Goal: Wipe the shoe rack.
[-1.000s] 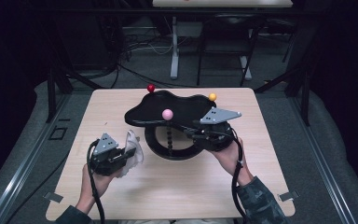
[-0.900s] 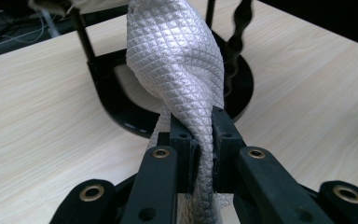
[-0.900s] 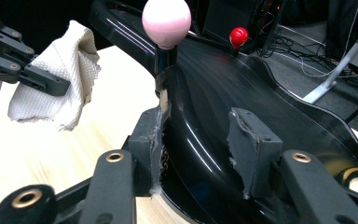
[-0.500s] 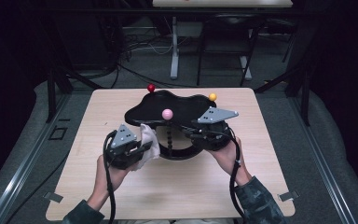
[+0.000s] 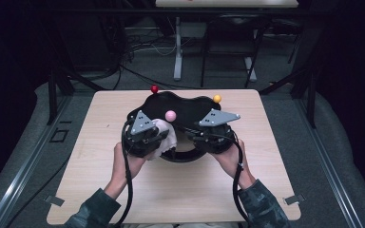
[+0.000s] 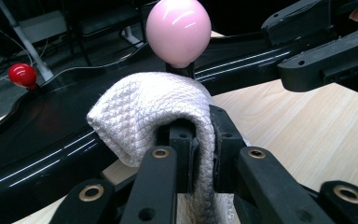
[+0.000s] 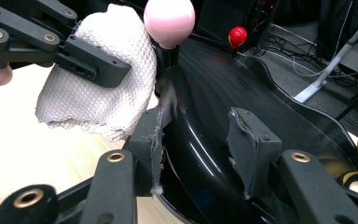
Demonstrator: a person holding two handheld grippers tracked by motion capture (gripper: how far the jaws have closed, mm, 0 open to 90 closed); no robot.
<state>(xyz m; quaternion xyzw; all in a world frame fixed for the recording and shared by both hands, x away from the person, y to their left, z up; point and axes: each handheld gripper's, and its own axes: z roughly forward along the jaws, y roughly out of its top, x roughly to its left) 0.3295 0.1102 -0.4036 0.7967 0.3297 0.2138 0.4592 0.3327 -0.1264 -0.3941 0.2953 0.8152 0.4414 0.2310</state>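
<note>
At frame centre the white cloth (image 6: 154, 116) looks a rough waffle weave. The black stand (image 7: 242, 93) is glossy plastic, the pink ball (image 6: 178, 30) smooth and shiny, the table (image 5: 100, 123) matt pale wood.

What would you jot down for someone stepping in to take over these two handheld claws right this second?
Left gripper: shut on the white cloth, which is raised at the pink ball on the glossy black stand.
Right gripper: jaws apart around the stand's rim; whether they are pressing it I cannot tell.
Stand sits mid-table; red ball and yellow ball at its far edge.
Done: cloth picked up and brought to the stand.
Left: probably the wiping itself; how much is already wiped cannot be told.
</note>
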